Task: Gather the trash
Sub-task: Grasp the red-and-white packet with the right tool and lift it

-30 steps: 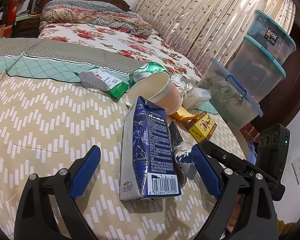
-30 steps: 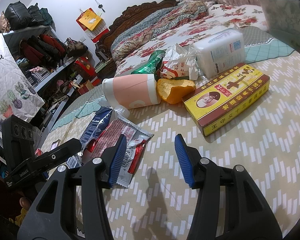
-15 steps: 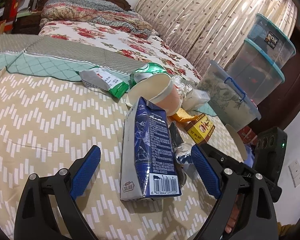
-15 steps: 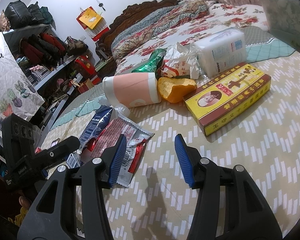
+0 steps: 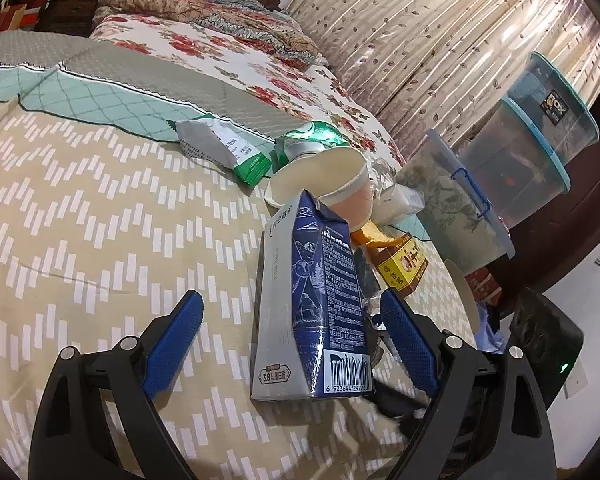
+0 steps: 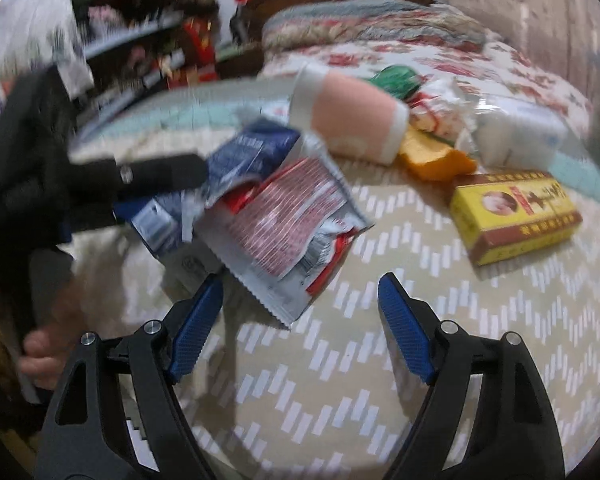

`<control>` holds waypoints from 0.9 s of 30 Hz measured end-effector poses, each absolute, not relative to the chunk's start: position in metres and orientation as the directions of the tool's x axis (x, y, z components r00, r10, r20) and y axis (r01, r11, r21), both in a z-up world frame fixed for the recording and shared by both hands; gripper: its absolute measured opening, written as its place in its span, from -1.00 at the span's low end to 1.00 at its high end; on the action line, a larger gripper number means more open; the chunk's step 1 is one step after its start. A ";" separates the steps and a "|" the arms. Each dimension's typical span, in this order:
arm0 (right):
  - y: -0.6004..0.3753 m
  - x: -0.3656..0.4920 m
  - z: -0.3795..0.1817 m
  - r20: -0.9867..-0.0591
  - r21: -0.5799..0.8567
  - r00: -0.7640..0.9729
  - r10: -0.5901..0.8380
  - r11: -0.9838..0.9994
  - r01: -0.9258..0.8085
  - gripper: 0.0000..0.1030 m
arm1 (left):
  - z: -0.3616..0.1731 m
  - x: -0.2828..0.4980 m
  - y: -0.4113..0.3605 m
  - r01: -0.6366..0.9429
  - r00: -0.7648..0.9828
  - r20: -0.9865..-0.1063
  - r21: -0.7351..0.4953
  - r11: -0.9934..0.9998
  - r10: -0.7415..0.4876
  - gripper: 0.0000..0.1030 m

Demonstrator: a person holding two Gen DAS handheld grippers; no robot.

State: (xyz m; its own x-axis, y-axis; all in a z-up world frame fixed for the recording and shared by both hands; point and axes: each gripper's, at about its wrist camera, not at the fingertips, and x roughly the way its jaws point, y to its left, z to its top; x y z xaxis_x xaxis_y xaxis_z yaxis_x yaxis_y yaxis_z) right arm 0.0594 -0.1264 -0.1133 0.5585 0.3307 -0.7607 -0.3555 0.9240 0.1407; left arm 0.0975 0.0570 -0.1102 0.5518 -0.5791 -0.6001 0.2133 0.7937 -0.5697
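A blue and grey milk carton [image 5: 308,304] lies on the patterned table between the wide-open jaws of my left gripper [image 5: 290,322], untouched. My right gripper [image 6: 300,300] is open just in front of a red and silver snack wrapper [image 6: 284,228]. The carton shows in the right wrist view [image 6: 244,152], beside the left gripper's arm. A tipped pink paper cup [image 6: 356,120], orange peel [image 6: 432,156], a yellow box [image 6: 512,212], a green wrapper [image 5: 228,148] and white plastic packs [image 6: 516,128] lie around.
Stacked clear storage bins [image 5: 520,152] stand at the right of the table. A bed with a floral cover [image 5: 228,48] lies beyond. Cluttered shelves [image 6: 132,40] are at the far left. The right wrist view is blurred.
My right gripper has swung left toward the snack wrapper and opened wider. My left gripper stays open around the carton, shifted slightly.
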 end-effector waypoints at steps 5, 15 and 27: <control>-0.110 0.070 -0.106 -0.766 0.017 0.593 0.249 0.930 -0.367 0.55 | -0.105 0.091 0.051 0.250 0.565 -0.598 -0.532 0.809 -0.568 0.66; -0.144 0.072 -0.104 -0.720 0.164 0.625 0.303 0.949 -0.270 -0.63 | -0.096 0.083 0.032 0.293 0.590 -0.612 -0.445 0.846 -0.526 0.68; -0.210 0.072 -0.122 -0.596 0.540 0.614 0.517 0.824 -0.170 -0.66 | -0.098 0.085 0.009 0.293 0.598 -0.662 -0.345 0.892 -0.452 0.75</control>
State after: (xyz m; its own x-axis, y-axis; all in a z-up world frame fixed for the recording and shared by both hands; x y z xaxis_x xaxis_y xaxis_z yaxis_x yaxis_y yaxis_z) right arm 0.0715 -0.2105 -0.1217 0.6141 0.5171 -0.5962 -0.1695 0.8243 0.5403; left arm 0.0853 0.0089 -0.0976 0.5982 -0.4519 -0.6618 0.2927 0.8920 -0.3445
